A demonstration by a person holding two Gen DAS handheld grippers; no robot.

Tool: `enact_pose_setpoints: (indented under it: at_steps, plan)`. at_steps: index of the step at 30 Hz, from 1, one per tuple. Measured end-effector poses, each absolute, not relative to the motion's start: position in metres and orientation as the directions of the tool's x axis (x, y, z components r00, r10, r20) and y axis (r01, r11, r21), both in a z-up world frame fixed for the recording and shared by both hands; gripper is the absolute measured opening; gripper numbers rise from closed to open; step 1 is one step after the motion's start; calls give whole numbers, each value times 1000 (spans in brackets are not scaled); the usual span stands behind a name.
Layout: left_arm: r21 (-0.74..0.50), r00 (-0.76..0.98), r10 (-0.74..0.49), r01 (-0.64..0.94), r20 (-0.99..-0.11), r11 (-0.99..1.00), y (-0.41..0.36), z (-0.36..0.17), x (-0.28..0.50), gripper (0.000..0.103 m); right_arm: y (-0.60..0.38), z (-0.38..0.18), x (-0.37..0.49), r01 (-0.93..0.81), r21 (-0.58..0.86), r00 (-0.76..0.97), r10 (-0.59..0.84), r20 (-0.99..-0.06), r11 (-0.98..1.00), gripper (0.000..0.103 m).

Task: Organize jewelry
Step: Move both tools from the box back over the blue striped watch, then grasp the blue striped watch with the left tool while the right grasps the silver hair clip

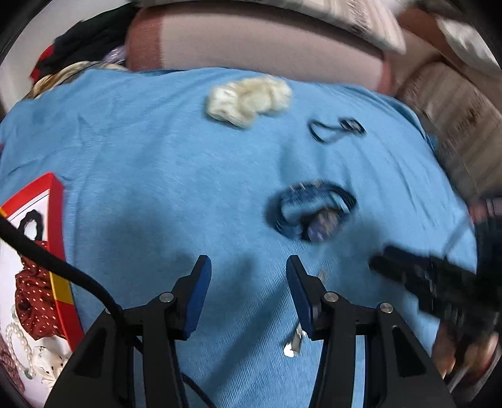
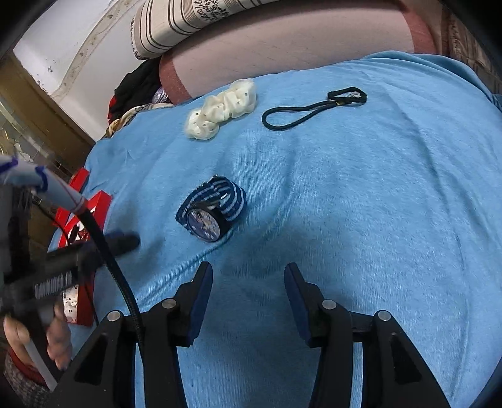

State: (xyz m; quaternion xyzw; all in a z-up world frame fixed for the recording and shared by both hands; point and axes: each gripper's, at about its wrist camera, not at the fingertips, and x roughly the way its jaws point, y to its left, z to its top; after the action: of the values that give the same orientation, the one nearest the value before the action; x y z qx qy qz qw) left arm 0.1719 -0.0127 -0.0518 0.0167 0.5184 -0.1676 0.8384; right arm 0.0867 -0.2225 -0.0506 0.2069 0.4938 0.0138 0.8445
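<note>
A watch (image 2: 213, 210) with a blue-and-white striped strap lies on the blue cloth (image 2: 345, 204), just ahead and left of my right gripper (image 2: 248, 273), which is open and holds nothing. In the left wrist view the same watch (image 1: 313, 213) is blurred, ahead and right of my left gripper (image 1: 248, 266), also open and empty. A silver hair clip (image 1: 293, 343) lies on the cloth beside its right finger, partly hidden. Farther back lie a white scrunchie (image 2: 222, 110) and a black hair tie (image 2: 313, 110). At the left, the red box (image 1: 59, 251) holds a red dotted scrunchie (image 1: 34, 298), a pearl necklace (image 1: 15, 339) and a black scrunchie (image 1: 31, 222).
Behind the cloth lie a pink bolster (image 2: 282, 40), a striped pillow (image 2: 175, 28) and a heap of dark clothes (image 2: 135, 84). A hand (image 2: 56, 339) holds the left gripper's handle at the left edge. A black cable (image 1: 62, 270) crosses over the red box.
</note>
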Motion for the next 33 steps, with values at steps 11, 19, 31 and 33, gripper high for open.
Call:
enact_pose_setpoints:
  at_steps: [11,19,31,33]
  plan:
    - [-263,377,-336,234,-863,936,-6,-61,213,48,-194,-60,76,138,442,480,331,-813,886,52]
    - [-301,376,-378,248,-846,921,0,-52,220,48,-144,-72,89,109,400,486,303,-820,910,54]
    - [-306,327,-452,410,-830,859,-40,-45,222,48,-176,-62,57,177,230,531,104,-841,957,3]
    - [-286,319,-455,457,-831,842,-50,-47,221,48,-197,-60,48,223,235,535,83,-841,946,3]
